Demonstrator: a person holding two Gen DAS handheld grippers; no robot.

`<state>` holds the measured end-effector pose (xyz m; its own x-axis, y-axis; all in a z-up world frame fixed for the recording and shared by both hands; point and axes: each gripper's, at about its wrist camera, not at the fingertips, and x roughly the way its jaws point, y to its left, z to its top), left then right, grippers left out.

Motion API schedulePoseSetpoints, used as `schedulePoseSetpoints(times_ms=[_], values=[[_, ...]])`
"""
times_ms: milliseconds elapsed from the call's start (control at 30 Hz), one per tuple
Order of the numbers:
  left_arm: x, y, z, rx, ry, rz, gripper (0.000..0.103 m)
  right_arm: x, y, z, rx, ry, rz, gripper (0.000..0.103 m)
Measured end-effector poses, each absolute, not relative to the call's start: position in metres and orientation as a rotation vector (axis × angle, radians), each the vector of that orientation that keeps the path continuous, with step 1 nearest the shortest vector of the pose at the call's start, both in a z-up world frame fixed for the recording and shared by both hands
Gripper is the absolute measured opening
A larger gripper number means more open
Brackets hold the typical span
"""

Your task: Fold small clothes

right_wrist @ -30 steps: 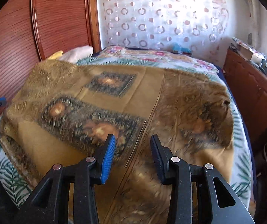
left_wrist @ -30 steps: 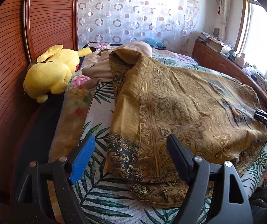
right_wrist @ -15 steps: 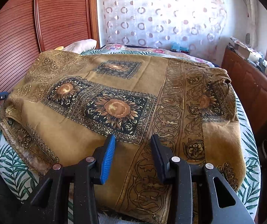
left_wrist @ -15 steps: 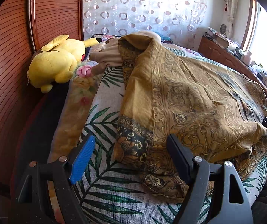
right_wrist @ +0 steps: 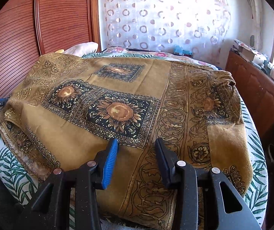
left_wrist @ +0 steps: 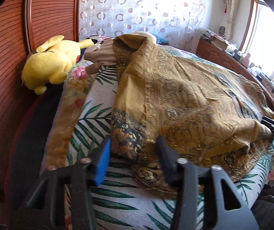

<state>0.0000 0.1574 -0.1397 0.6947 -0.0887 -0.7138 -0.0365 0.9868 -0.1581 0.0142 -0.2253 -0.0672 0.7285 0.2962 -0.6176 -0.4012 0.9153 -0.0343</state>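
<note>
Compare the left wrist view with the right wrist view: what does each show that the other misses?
Only the left wrist view shows the yellow plush toy and the beige garment by the headboard. Only the right wrist view shows the sunflower panels on the cloth's top face. Both show the golden-brown patterned cloth on the leaf-print bedcover, with the left hand-held gripper and right hand-held gripper open.
</note>
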Motion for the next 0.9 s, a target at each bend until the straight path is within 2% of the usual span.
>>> schedulePoseSetpoints(times_ms=[200,267,433,500,633,900], values=[[0.002,0.15,-0.138,-0.159,0.813,-0.057,0.023,0.016,-0.227,-0.067,-0.167,0.65,0.389,0.043],[0.003,0.148,-0.138,-0.163,0.817,-0.073,0.01,0.016,-0.228,-0.067,-0.171,0.649,0.39,0.043],[0.004,0.141,-0.111,-0.246,0.729,-0.177,0.007,0.017,-0.229,-0.066,-0.167,0.651,0.402,0.046],[0.008,0.131,-0.094,-0.222,0.69,-0.194,0.007,0.018,-0.23,-0.066,-0.162,0.659,0.418,0.057],[0.024,0.104,-0.054,-0.166,0.607,-0.263,0.007,0.019,-0.229,-0.063,-0.172,0.686,0.423,0.058],[0.069,0.043,-0.009,-0.119,0.545,-0.444,0.007,0.015,-0.248,-0.047,-0.14,0.682,0.406,0.057]])
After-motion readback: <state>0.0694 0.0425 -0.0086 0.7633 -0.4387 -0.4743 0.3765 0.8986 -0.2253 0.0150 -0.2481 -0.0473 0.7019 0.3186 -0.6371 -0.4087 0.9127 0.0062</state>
